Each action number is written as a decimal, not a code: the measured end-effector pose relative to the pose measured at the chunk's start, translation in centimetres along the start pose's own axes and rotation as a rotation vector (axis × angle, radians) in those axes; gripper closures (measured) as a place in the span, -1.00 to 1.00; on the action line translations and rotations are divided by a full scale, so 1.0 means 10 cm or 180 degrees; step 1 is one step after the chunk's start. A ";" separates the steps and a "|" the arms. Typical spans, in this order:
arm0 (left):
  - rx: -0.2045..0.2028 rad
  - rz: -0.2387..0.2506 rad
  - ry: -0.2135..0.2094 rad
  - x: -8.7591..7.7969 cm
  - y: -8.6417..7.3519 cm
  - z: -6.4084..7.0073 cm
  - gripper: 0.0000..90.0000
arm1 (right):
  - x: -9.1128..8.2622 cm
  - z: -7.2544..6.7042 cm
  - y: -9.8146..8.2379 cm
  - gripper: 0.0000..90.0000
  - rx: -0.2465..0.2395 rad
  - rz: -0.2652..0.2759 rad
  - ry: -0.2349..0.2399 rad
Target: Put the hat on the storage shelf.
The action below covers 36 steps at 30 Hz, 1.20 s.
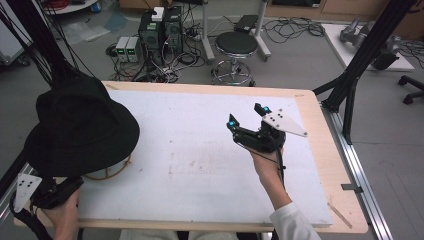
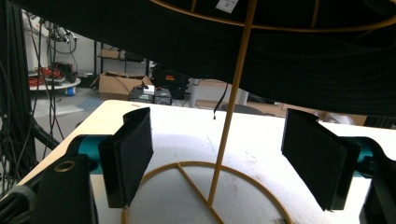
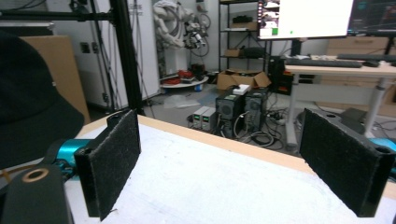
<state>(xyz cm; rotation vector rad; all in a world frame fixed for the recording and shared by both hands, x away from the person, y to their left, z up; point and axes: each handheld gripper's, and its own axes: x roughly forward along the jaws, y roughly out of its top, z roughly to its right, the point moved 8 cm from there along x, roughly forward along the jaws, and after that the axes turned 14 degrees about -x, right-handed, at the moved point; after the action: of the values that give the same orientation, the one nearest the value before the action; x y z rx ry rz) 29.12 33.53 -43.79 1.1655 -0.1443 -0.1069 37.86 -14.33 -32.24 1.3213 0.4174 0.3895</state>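
A black brimmed hat (image 1: pixel 80 127) rests on a gold wire stand (image 1: pixel 109 173) at the table's left side. My left gripper (image 1: pixel 75 184) sits low at the near left corner, reaching under the brim. In the left gripper view it (image 2: pixel 224 158) is open, with the stand's upright rod (image 2: pixel 232 107) between the jaws but touching neither, the ring base (image 2: pixel 273 198) below and the hat's brim (image 2: pixel 280 51) overhead. My right gripper (image 1: pixel 246 115) is held above the table's right half, open and empty. Its own view shows the gripper (image 3: pixel 233 158) with the hat (image 3: pixel 28 102) at the far left.
The white table top (image 1: pixel 200 160) has a wooden rim (image 1: pixel 320 130). Past the far edge stand a round stool (image 1: pixel 236 45), computer towers (image 1: pixel 160 30) and tangled cables. Black frame struts (image 1: pixel 360 60) rise at the right.
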 end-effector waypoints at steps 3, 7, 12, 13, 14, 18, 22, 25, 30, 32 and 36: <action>-0.0009 0.0017 0.0012 -0.01 0.01 -0.01 -0.44 | -0.08 0.07 -0.12 -0.73 0.0008 -0.0071 -0.0128; -0.0024 0.0026 0.0031 -0.02 0.01 -0.03 -0.44 | -0.14 0.14 -0.24 -0.74 0.0067 -0.0216 -0.0219; -0.0023 0.0037 0.0039 -0.03 0.02 -0.04 -0.44 | -0.26 0.19 -0.31 -0.74 -0.0004 -0.0181 -0.0372; -0.0022 0.0036 0.0040 -0.03 0.02 -0.04 -0.44 | -0.29 0.20 -0.34 -0.74 -0.0014 -0.0193 -0.0391; -0.0024 0.0040 0.0040 -0.04 0.02 -0.04 -0.44 | -0.32 0.21 -0.37 -0.74 -0.0006 -0.0215 -0.0415; -0.0029 0.0053 0.0051 -0.05 0.03 -0.04 -0.44 | -0.46 0.26 -0.48 -0.74 0.0030 -0.0353 -0.0553; -0.0039 0.0054 0.0061 -0.06 0.03 -0.05 -0.44 | -0.57 0.32 -0.61 -0.74 0.0017 -0.0468 -0.0677; -0.0046 0.0056 0.0060 -0.05 0.03 -0.05 -0.44 | -0.62 0.36 -0.67 -0.74 0.0051 -0.0477 -0.0747; -0.0036 0.0050 0.0042 -0.05 0.03 -0.03 -0.44 | -0.73 0.46 -0.87 -0.74 0.0139 -0.0522 -0.0917; -0.0034 0.0047 0.0036 -0.05 0.02 -0.02 -0.44 | -0.76 0.48 -0.94 -0.74 0.0142 -0.0576 -0.0955; -0.0031 0.0049 0.0046 -0.05 0.02 -0.02 -0.44 | -0.78 0.51 -1.06 -0.74 0.0161 -0.0650 -0.0955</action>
<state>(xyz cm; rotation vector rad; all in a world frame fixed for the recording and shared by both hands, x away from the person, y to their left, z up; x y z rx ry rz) 28.68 33.90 -43.68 1.1552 -0.1399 -0.0856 34.04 -24.66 -41.06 1.3465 0.3072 0.0086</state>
